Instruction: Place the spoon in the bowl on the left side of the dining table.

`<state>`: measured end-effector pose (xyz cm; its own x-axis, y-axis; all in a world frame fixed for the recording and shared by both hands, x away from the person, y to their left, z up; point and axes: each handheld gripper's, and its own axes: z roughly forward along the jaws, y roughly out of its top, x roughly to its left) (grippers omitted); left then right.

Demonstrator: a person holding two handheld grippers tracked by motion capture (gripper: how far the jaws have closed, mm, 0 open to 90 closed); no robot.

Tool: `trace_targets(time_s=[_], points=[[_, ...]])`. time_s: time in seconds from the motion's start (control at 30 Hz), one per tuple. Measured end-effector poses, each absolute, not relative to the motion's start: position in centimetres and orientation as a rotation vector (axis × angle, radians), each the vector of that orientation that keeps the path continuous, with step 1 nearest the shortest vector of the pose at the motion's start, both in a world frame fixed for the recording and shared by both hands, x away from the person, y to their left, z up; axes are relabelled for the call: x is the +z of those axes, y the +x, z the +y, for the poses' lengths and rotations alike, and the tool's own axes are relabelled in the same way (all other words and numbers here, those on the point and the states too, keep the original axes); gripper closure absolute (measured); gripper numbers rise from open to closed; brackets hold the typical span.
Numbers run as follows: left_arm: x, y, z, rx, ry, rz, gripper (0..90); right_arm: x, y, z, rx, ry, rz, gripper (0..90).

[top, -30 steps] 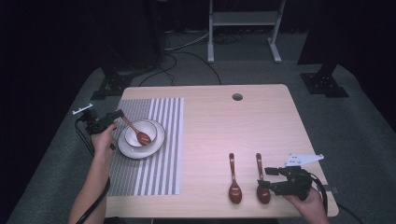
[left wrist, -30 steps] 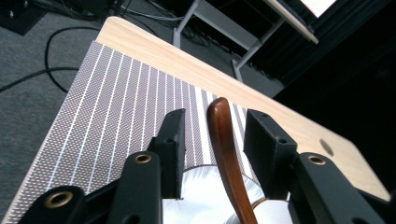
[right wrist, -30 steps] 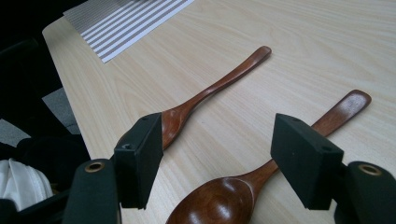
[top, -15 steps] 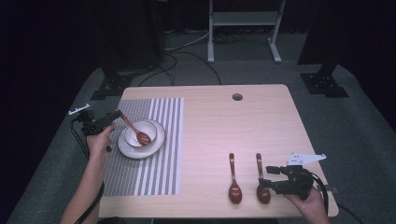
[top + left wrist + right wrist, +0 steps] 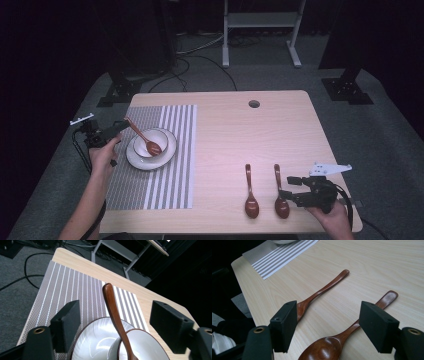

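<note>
Both pairs of jaws stand wide apart and hold nothing. Nearest the person, the right gripper rests low at the front right of the table, its jaws astride the bowl end of the right-hand spoon; in the right gripper view that spoon lies between the jaws without touching either, and its bowl is cut off at the bottom edge. A second loose spoon lies just beside it, parallel, its bowl partly hidden behind one jaw in the right gripper view.

Farther off to the left, the left gripper hovers at the table's left edge, just beyond the handle tip of a third spoon. That spoon leans in the one bowl, which sits on the one plate, on the one striped placemat. Three spoons in all.
</note>
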<state>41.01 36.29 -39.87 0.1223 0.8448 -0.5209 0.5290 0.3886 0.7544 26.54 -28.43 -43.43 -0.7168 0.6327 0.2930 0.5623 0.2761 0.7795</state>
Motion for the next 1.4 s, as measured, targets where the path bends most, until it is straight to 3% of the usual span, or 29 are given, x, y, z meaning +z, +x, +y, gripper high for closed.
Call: trace_targets(time_s=[0.63,0.87,1.4], points=[[-39.3,39.4,35.3,0.364,1.335,1.478,17.3,-43.5,26.6,-28.5,1.441,1.160,2.439,28.6],[-39.1,39.2,34.7,0.370,1.352,1.478,10.5,-43.6,26.5,-28.6,1.444,1.166,2.436,28.4],[-38.6,38.1,32.6,0.386,1.423,1.403,9.9,-43.7,26.5,-28.9,1.445,1.176,2.425,27.8]])
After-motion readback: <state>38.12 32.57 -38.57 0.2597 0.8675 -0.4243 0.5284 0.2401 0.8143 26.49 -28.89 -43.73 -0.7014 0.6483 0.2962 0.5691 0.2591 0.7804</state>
